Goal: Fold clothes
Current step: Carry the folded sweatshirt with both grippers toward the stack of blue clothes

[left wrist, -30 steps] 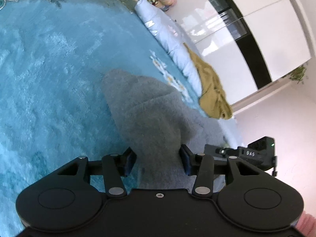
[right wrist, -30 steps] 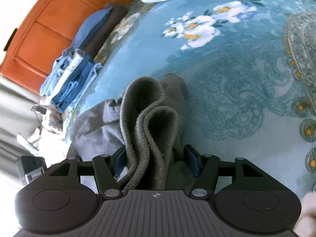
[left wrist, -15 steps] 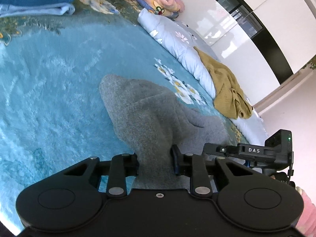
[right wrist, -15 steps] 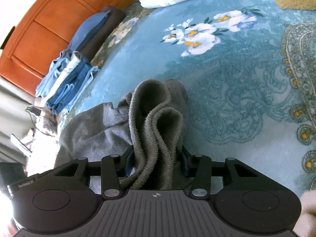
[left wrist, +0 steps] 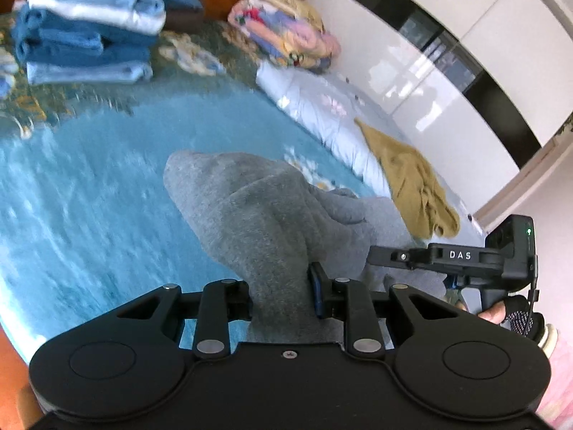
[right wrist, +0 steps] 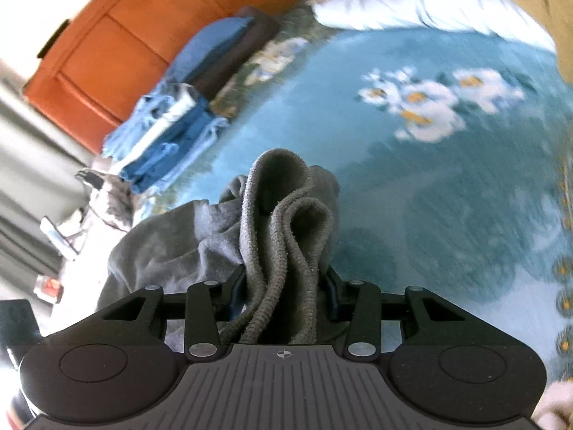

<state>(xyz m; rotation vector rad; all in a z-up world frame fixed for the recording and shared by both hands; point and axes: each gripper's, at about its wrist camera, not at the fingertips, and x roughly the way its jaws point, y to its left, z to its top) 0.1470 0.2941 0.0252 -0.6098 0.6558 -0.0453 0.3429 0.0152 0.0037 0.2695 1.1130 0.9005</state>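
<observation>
Basically grey fleece garment (left wrist: 272,222), bunched w/ ribbed hem doubled over; left gripper (left wrist: 283,297) & right gripper (right wrist: 283,294) both pinching it.

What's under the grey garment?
Teal bedspread shows around the grey garment, which both grippers hold; whatever lies directly beneath is covered by the cloth.

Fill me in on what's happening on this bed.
A person is folding clothes with a handheld tool in each hand. The left tool is shut on a grey garment, and the right tool is shut on its ribbed edge. The rest trails onto the blue bedspread. Folded blue clothes sit stacked near the headboard.
</observation>
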